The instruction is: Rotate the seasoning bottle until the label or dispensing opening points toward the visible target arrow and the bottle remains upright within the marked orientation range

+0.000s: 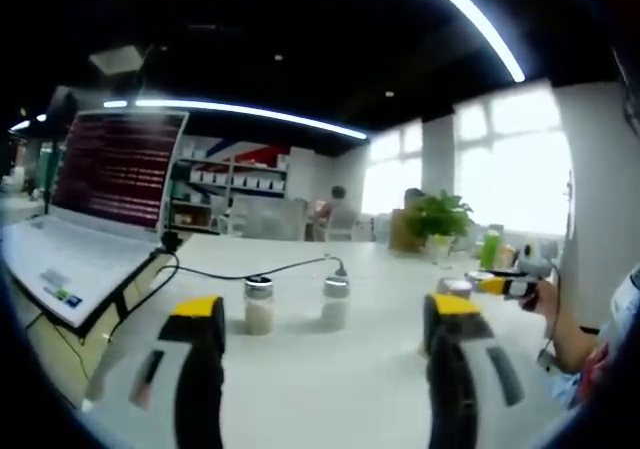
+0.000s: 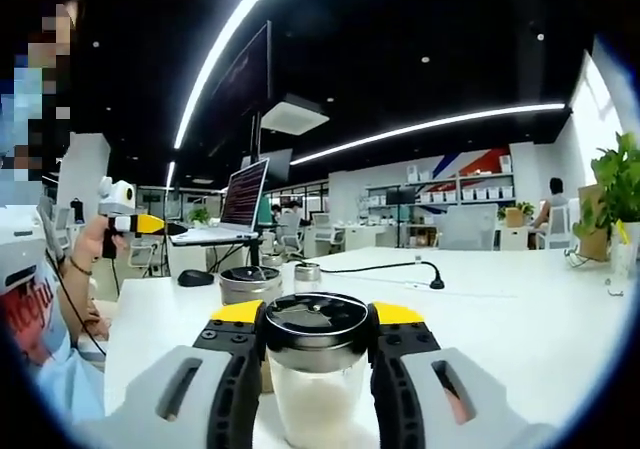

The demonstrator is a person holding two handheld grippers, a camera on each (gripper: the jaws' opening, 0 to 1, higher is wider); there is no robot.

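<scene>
Two claws at work: my right claw (image 2: 318,369) grips the seasoning bottle (image 2: 317,364), upright on the desk (image 2: 520,309). My left claw (image 1: 325,334) hangs open, apart. Next, I judge, a slow twist toward the arrow, unseen here.

On the white table (image 1: 330,369) I see two glass seasoning bottles (image 1: 259,305) side by side, an open laptop (image 1: 90,219) left, a potted plant (image 1: 437,219) behind right.
</scene>
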